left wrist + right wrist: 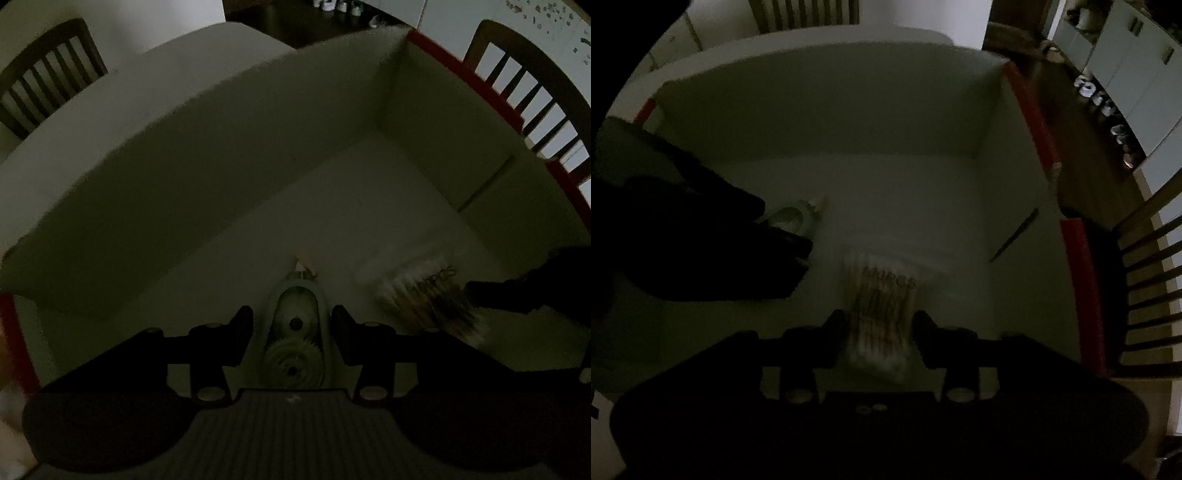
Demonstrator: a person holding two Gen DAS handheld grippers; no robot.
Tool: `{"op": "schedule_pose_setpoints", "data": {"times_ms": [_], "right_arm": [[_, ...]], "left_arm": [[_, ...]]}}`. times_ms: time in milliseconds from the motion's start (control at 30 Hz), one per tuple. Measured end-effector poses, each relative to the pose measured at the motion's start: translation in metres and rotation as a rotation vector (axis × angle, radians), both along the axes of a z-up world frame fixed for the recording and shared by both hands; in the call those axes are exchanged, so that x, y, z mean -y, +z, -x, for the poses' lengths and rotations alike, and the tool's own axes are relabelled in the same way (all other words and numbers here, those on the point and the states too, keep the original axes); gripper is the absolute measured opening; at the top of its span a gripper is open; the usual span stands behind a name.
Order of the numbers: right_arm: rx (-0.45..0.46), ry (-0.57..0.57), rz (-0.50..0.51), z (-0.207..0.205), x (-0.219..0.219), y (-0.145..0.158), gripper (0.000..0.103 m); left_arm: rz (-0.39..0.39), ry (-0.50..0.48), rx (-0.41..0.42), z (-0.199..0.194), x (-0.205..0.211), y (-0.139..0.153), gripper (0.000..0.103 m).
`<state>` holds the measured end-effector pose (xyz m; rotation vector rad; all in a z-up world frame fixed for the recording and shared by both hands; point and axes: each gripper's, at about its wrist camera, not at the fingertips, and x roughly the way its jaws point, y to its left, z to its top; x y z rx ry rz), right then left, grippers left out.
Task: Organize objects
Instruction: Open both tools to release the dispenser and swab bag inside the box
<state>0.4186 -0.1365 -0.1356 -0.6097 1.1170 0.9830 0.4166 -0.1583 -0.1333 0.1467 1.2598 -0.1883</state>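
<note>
Both grippers reach down into a white box [221, 166] with red-taped edges. My left gripper [293, 332] is shut on a white correction-tape dispenser [295, 314] whose gears show, its tip close to the box floor. In the right wrist view, my right gripper [881, 332] is shut on a clear pack of cotton swabs [882, 295] marked 100PCS, blurred by motion. The swab pack [424, 295] and the right gripper [476, 295] show at the right of the left wrist view. The left gripper [786, 227] with the dispenser [792, 216] shows at the left of the right wrist view.
The box walls [831, 110] stand high around both grippers. A thin dark stick [1015, 234] lies against the right wall. Wooden chairs [48, 74] [535, 92] [1145, 277] stand outside the box. Small white things [1097, 96] sit on the dark floor. The light is dim.
</note>
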Motion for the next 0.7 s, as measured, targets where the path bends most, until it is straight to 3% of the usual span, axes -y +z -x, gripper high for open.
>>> {"op": "schedule_pose_setpoints", "data": {"times_ms": [267,633,700], "right_arm": [[-0.003,-0.016,-0.094,-0.002,0.016,0.029,0.059],[0.057,0.005,-0.18,0.019,0.029,0.067,0.062],[0.065,0.013,-0.197,0.025,0.033,0.075,0.062]], "left_arm": [[0.031,0.013,0.07,0.033,-0.01,0.023,0.045],[0.074,0.042,0.205,0.075,-0.023,0.067,0.045],[0.078,0.046,0.226,0.065,-0.021,0.081,0.045]]}}
